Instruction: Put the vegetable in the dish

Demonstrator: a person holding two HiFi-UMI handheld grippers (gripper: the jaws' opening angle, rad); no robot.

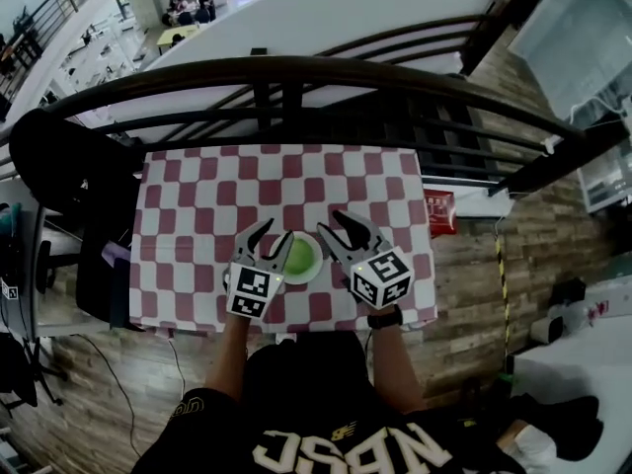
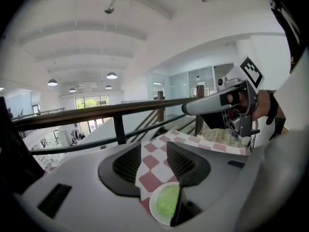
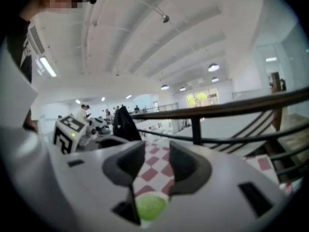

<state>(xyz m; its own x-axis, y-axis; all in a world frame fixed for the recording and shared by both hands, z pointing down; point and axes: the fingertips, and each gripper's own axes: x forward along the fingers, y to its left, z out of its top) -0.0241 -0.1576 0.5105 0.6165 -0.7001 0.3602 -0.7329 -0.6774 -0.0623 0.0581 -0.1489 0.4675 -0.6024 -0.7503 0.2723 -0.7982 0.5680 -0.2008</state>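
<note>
Your checked tablecloth (image 1: 197,196) sits against a dark railing (image 1: 296,72) over an open hall, with a wooden floor (image 1: 513,255) to your right. The green vegetable (image 1: 299,256) lies in the white dish (image 1: 309,276) near the table's front edge. Your left gripper (image 1: 276,230) and right gripper (image 1: 334,225) flank the dish, jaws apart and holding nothing.

The round green vegetable (image 1: 299,256) lies in the small white dish (image 1: 301,279) near the front edge of the red-and-white checked table (image 1: 197,196), left gripper (image 1: 277,231) just left of it, right gripper (image 1: 330,225) just right, dark curved railing (image 1: 296,67) behind the table.
</note>
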